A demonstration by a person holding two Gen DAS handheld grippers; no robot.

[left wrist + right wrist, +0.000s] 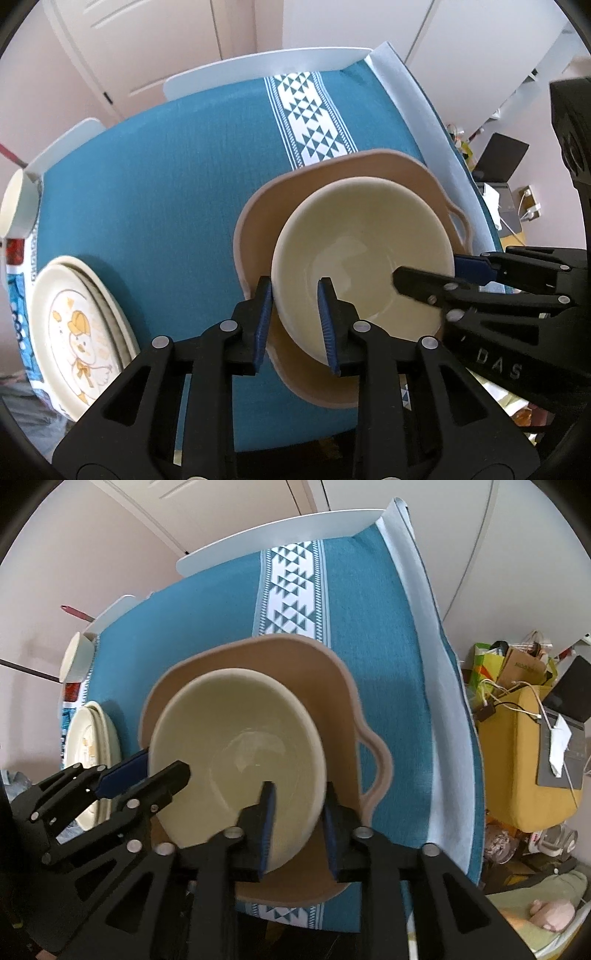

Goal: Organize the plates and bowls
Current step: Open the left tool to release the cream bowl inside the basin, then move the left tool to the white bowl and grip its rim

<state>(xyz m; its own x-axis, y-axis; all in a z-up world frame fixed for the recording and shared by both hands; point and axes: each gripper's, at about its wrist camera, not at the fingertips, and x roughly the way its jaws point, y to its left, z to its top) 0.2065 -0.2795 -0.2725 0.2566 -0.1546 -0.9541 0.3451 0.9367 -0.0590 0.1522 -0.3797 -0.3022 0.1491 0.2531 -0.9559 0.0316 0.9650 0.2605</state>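
Both hand-held grippers, left and right, straddle the cream bowl's rim, seemingly clamping it above the tan dish; uneven release could tip it.

The cream bowl is covering most of the tan dish beneath it, so that dish's floor is not showing. Whether the bowl is resting on the dish or hanging just above it cannot be told. The stack of plates is running off the left wrist view's lower left edge; the plates under the top one are showing only as rims. A small white cup is being cropped by the left edge. Floor clutter is too small to identify.
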